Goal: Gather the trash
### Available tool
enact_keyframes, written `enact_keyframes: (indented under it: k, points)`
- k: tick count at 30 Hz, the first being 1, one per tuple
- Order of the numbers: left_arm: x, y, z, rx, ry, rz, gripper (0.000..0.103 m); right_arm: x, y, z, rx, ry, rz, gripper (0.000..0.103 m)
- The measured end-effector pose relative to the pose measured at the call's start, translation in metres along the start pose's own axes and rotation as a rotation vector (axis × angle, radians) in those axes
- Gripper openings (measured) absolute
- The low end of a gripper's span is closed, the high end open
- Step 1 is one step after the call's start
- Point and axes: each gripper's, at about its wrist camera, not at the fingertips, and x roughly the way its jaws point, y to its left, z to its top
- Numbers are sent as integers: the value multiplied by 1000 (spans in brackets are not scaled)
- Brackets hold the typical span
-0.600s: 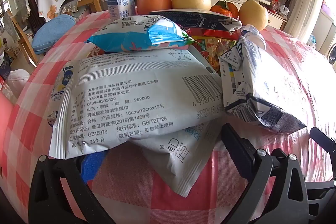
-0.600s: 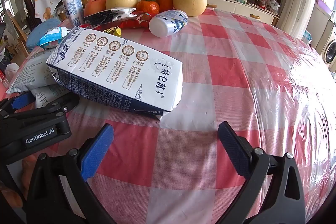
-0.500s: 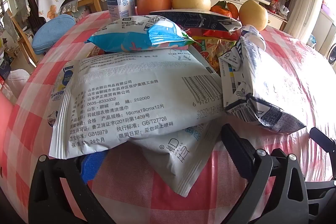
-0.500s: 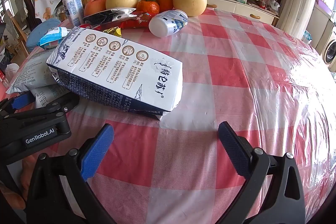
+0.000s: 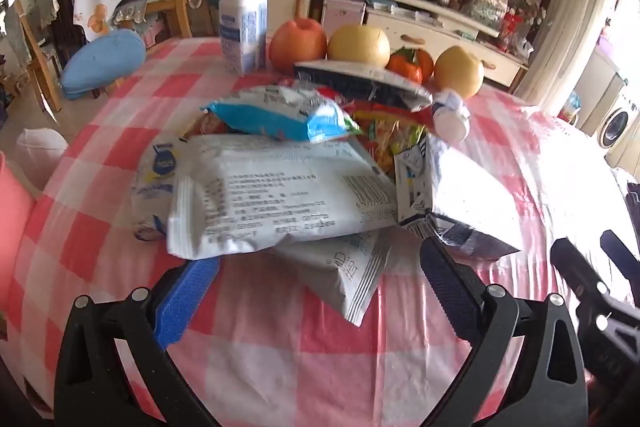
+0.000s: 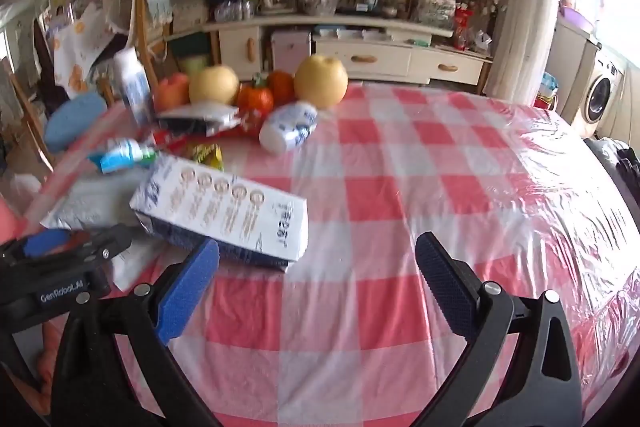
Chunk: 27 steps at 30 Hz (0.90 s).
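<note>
Two grippers, left (image 5: 318,291) and right (image 6: 316,279), hover over the tabletop (image 6: 420,187), jaws spread, pinching nothing. Ahead of the left jaws lie three wrappers (image 5: 280,199), one carton (image 5: 464,203); beyond, two bottles (image 5: 243,23), five fruits (image 5: 358,43). Only the right view shows the carton's printed face, just ahead of its left jaw.

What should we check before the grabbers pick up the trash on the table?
1. Left gripper open: ok, jaws wide, nothing held.
2. Right gripper open: ok, also holding nothing.
3. White wet-wipe packet within reach of the left gripper: ok, just ahead of it.
4. Milk carton free to lift: ok, nothing lies on it.
5. Fruit kept apart from the trash: not ok, wrappers lie right against it.
6. Bin for the trash: cannot tell, none in view.
</note>
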Motion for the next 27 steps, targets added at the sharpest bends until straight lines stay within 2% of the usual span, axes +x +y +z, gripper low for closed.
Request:
enact_keyframes:
  k: [4, 8, 13, 27]
  points:
    - [-21, 8, 6, 43, -41, 26, 99, -26, 0, 8, 19, -79, -7, 99]
    - [-54, 6, 13, 87, -151, 40, 99, -47, 3, 14, 29, -140, -9, 99]
    - [-82, 6, 15, 111, -234, 35, 99, -60, 14, 18, 16, -177, -7, 99]
    - [-93, 30, 16, 56, -242, 16, 99, -64, 37, 20, -24, -185, 5, 99]
